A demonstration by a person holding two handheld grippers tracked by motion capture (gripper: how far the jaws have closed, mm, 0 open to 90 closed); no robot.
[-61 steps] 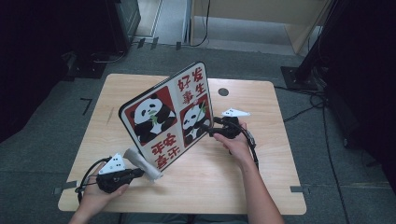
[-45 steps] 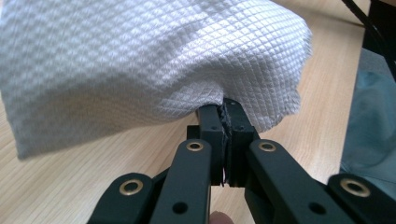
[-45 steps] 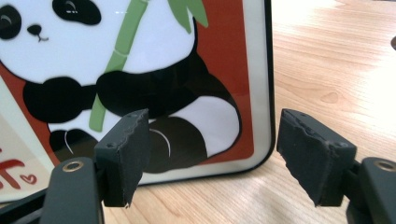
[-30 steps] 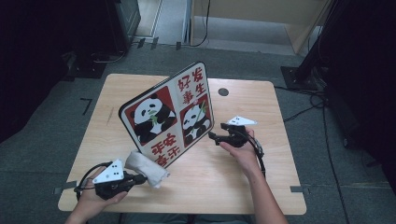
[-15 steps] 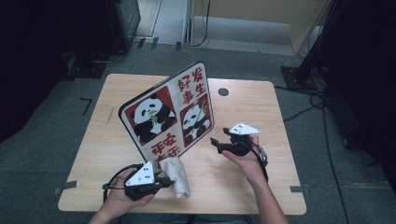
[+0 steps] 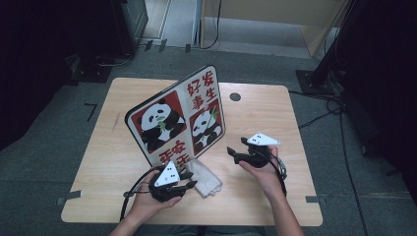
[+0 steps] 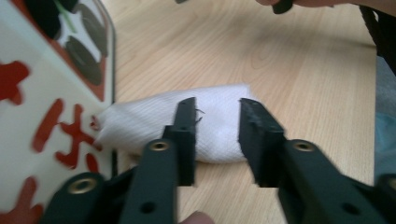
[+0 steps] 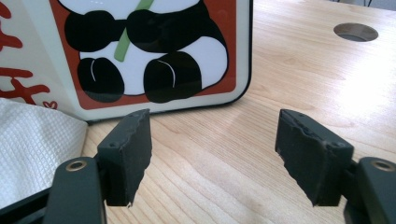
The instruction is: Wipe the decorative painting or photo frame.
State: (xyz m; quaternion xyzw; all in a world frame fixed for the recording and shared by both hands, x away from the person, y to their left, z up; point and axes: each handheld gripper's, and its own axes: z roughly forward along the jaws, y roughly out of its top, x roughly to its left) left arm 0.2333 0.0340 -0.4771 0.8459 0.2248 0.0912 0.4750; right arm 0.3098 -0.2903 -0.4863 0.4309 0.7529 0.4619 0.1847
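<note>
The white cloth [image 7: 187, 128] beside the panda board [image 6: 177, 115] looks soft and light. Left gripper [image 7: 215, 123] jaws, just opened partway, straddle its folded edge without pressing; right gripper [image 8: 215, 149] jaws are wide, empty.

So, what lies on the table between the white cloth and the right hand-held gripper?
Nothing: in the high view only bare wooden table separates the white cloth from the right hand-held gripper.

We see a light wooden table [image 6: 275, 113] with a round hole [image 6: 235, 97] near its far edge, carrying an upright panda sign [image 6: 179, 115] at the middle and a folded white cloth [image 6: 204, 178] lying at the sign's near corner.
</note>
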